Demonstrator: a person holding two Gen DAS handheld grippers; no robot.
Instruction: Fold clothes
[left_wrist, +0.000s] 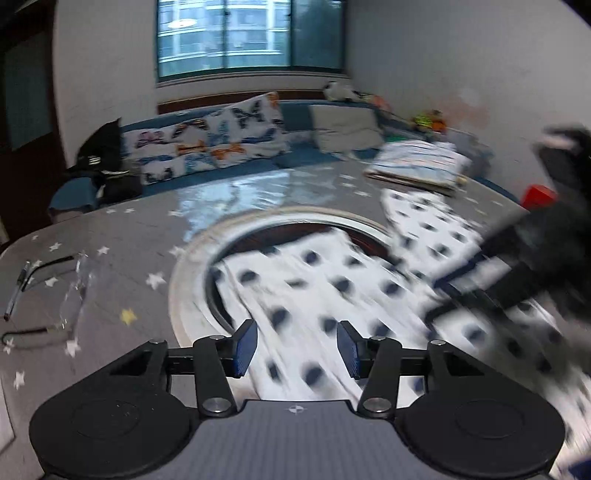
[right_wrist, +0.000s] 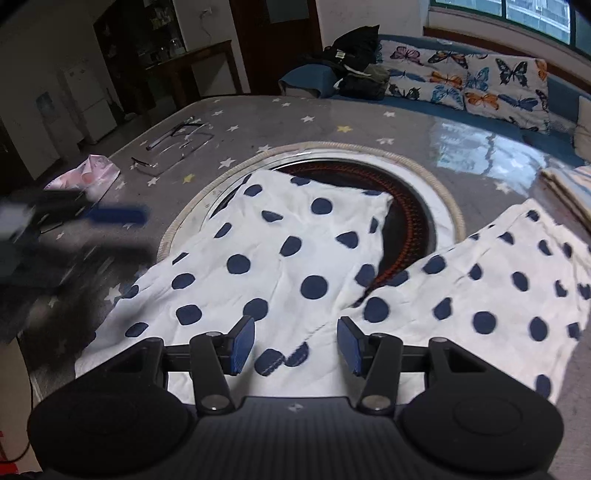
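Both grippers, left (left_wrist: 296, 347) and right (right_wrist: 296, 345), hover with jaws wide over the trousers (right_wrist: 280, 251); a leg could sag into the desk's (right_wrist: 332, 114) recess (right_wrist: 410, 221), spoiling the fold.

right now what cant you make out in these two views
- Right gripper, left wrist view: motion-blurred, so how its jaws stand is unreadable there.
- Left gripper, right wrist view: smeared by motion, its outline is lost.
- Polka-dot garment: its near edge is hidden behind the gripper bodies in both views.
- Round inset in the table: partly covered by the garment.
- Small clutter by the wall: too blurred to identify.
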